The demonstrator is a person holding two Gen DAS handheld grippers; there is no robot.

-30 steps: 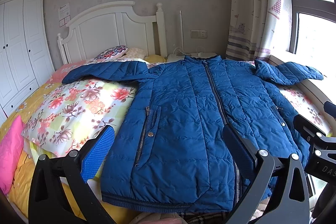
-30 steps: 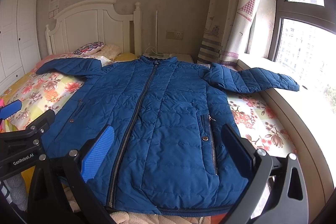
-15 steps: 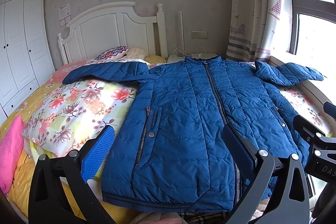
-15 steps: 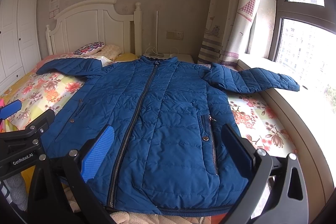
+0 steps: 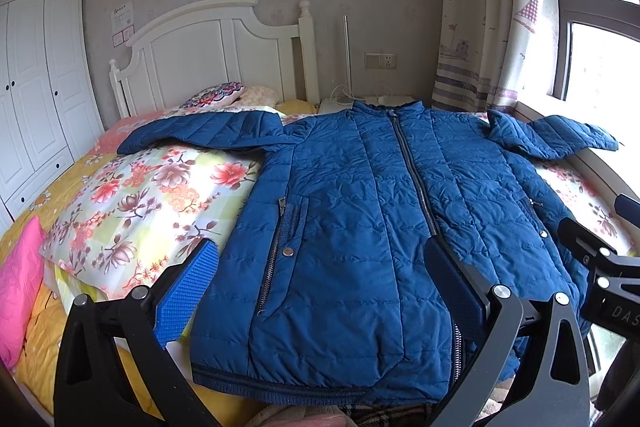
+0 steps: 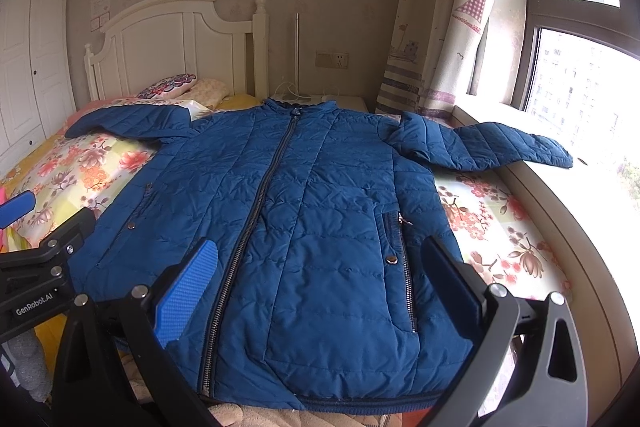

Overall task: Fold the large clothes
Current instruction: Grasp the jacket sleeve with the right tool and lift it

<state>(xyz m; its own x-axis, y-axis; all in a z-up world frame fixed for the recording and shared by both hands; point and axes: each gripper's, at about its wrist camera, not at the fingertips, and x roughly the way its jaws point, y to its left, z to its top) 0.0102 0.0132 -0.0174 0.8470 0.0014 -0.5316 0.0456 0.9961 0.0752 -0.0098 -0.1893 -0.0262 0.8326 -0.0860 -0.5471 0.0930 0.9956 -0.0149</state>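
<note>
A blue quilted jacket (image 5: 360,211) (image 6: 312,211) lies flat and zipped on the bed, front up, collar toward the headboard. Its sleeves spread out: one over the floral pillow (image 5: 152,203), the other onto the windowsill (image 6: 592,211). My left gripper (image 5: 320,279) hovers open above the hem on the jacket's left half, nothing between its blue pads. Open and empty too, my right gripper (image 6: 320,279) hangs over the right half of the hem. Each gripper shows at the edge of the other's view.
White headboard (image 5: 208,43) and a white wardrobe (image 5: 36,99) stand at the back left. A pink cushion (image 5: 16,287) lies at the bed's left edge. The curtain (image 6: 436,11) and window (image 6: 580,75) flank the right side; a bedside table (image 6: 320,101) sits behind the collar.
</note>
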